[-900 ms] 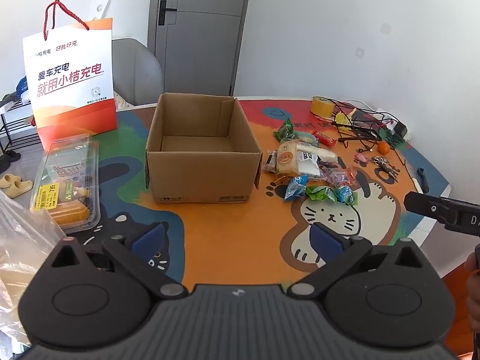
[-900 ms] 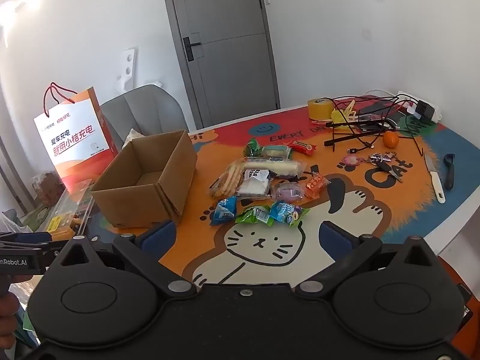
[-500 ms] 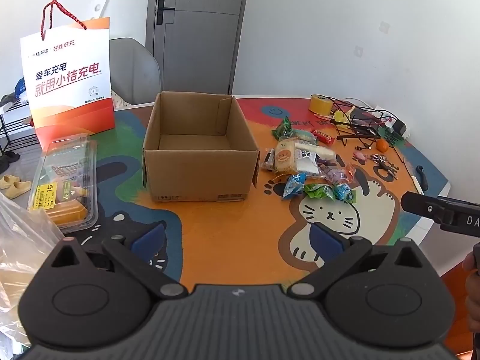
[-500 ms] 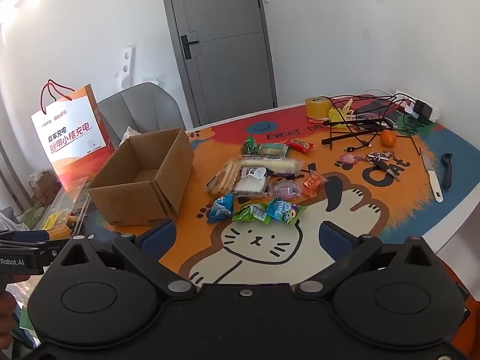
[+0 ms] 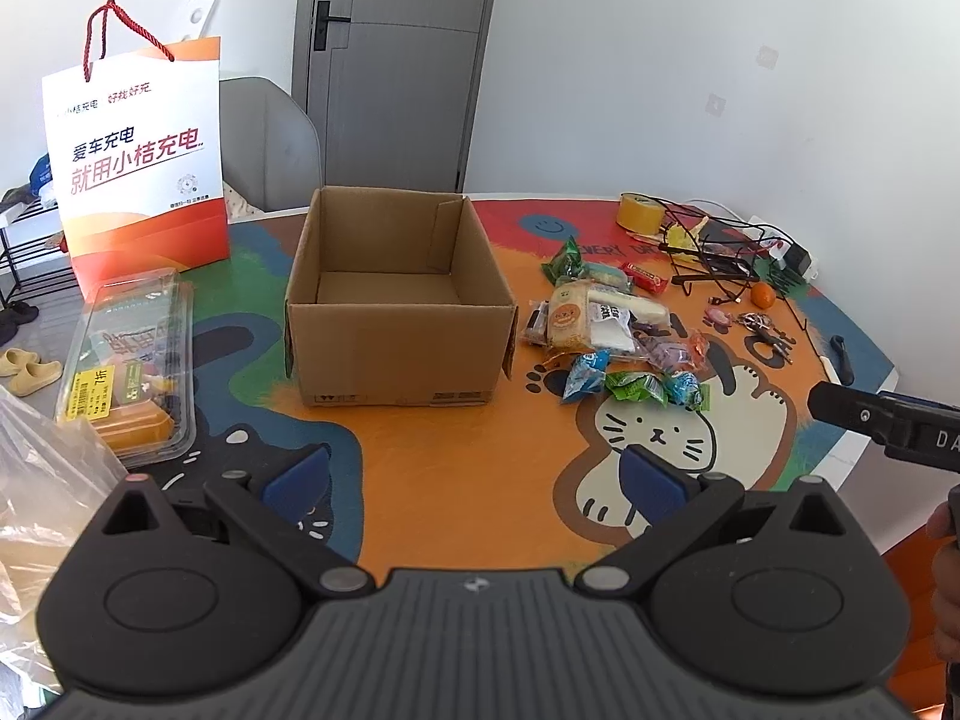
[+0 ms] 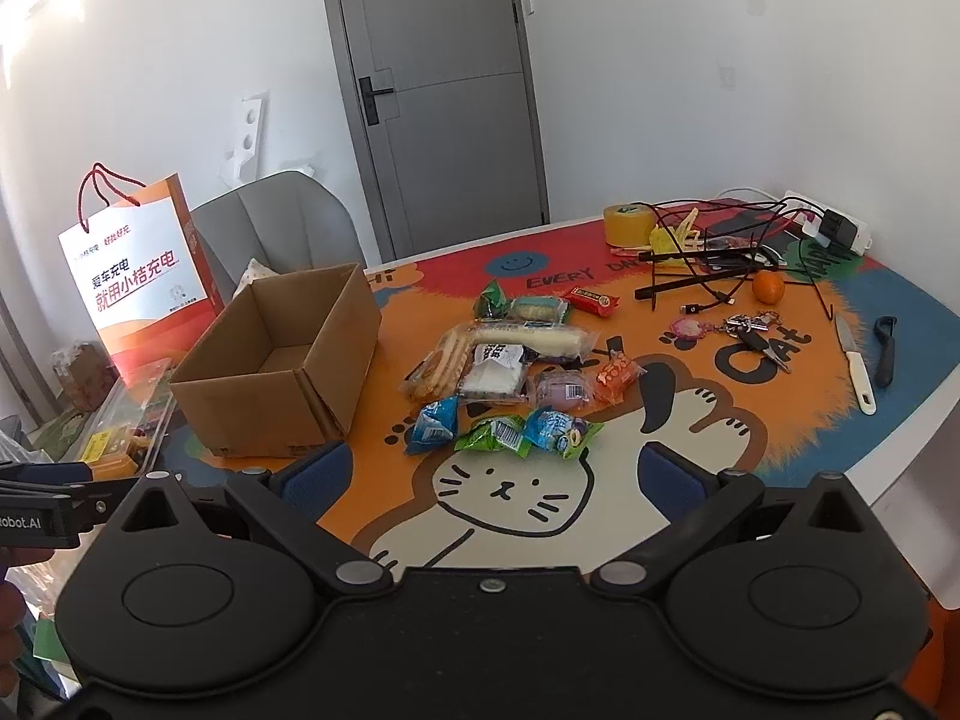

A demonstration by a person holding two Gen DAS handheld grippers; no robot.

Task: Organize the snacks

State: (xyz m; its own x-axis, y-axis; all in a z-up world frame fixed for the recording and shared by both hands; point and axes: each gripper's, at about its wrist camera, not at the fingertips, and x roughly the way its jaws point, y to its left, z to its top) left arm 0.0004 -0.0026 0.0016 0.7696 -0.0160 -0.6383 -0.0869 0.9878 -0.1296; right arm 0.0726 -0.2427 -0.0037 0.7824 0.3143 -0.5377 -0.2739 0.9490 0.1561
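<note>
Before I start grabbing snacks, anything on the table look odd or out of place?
Yes. A white-handled knife lies uncovered near the table's right edge, its black sheath beside it. The cardboard box is upright and empty; the snack packets lie in a loose pile, none visibly torn.

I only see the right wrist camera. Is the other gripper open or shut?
Observer: Open. The left wrist view shows the left gripper with its blue pads wide apart, holding nothing.
Child: What's down left of the paper bag?
Observer: Yellow slippers on the floor.
Child: Anything beside the clear food tray?
Observer: A crinkly plastic bag lies at its near left.
</note>
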